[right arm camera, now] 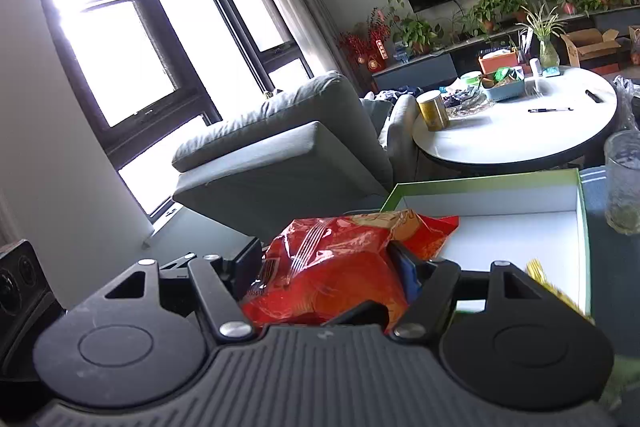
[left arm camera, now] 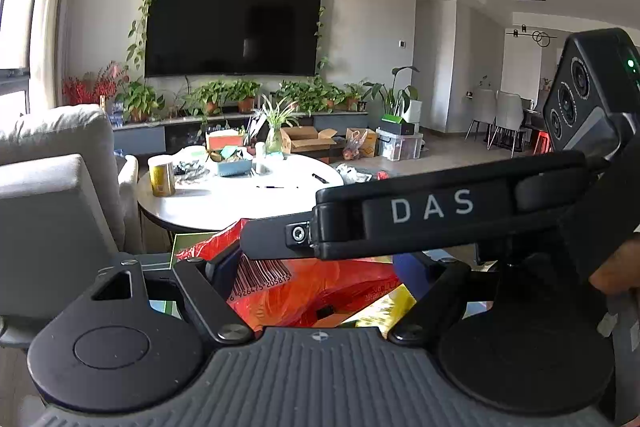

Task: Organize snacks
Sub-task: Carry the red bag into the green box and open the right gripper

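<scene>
Snack bag: a red crinkled snack bag (right arm camera: 332,267) sits between the fingers of both tools, off the desk, in front of the open box.
Long axis of the bag: in the right wrist view it runs from lower left to upper right, its far corner reaching over the near edge of the box.
Box: a shallow box (right arm camera: 516,227) with white floor and green rim lies just beyond the bag, up and to the right; its floor is bare where visible.
Right tool (right arm camera: 324,267): partly open, fingers pressing into the bag's two sides; it appears to hold the bag.
Left tool (left arm camera: 320,279): likewise partly open, with the same bag, barcode side up, between its fingers; grip looks firm, though the right tool's body crosses the view.
Nearer hand: judged to be the right, since the box lies on its side.
Second packet: something yellow (right arm camera: 552,287) shows at the box's near right; what it is cannot be told.
Glass: a glass (right arm camera: 624,183) stands right of the box, apart from it.
Coming move, as judged: carry the bag forward over the rim.
</scene>
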The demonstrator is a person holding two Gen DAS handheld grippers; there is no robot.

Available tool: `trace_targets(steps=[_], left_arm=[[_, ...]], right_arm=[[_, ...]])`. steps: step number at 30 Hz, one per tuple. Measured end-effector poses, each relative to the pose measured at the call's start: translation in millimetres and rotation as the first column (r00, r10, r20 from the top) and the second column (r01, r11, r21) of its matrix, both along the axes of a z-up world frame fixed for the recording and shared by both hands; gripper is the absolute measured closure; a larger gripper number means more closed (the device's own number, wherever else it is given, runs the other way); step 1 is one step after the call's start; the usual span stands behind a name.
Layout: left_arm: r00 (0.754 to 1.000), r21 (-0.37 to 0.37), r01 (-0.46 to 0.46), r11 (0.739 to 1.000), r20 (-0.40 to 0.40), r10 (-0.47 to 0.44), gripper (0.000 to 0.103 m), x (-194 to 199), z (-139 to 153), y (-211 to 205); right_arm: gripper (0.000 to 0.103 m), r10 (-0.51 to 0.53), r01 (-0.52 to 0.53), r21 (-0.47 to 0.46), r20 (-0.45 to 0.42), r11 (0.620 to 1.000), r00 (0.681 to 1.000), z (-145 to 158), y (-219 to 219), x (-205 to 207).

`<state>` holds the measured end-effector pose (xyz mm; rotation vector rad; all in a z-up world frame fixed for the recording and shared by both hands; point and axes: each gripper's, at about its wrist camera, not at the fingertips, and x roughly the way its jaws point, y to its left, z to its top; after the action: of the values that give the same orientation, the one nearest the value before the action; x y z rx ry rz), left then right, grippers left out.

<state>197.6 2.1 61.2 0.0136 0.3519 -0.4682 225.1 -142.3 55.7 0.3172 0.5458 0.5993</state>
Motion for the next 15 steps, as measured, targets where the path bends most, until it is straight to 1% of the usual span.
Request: trace_targets(steps=[6,10,15], left_arm=[[0.999,-0.022,-0.002,1.0,-0.05,0.001,0.027,39.5,-18.5,11.6],[0.997,-0.025,0.012,1.0,-0.081,-0.014,0.027,68.9,-36.9,19.5],[0.991,-0.05,0.01,0.999,-0.131,-0.017,0.027,99.1,-63.7,31.2]], right_arm=[[0.016,-0.003,0.003,0.004,-0.065,1.0,0.998,-16.9,7.3,42.3],[0.016,-0.016,0.017,0.012,-0.11,1.0,0.994,-33.6,11.3,65.8],[0.016,-0.042,0.042,-0.002,-0.167,0.999,0.985,-54.9,17.8,89.8]])
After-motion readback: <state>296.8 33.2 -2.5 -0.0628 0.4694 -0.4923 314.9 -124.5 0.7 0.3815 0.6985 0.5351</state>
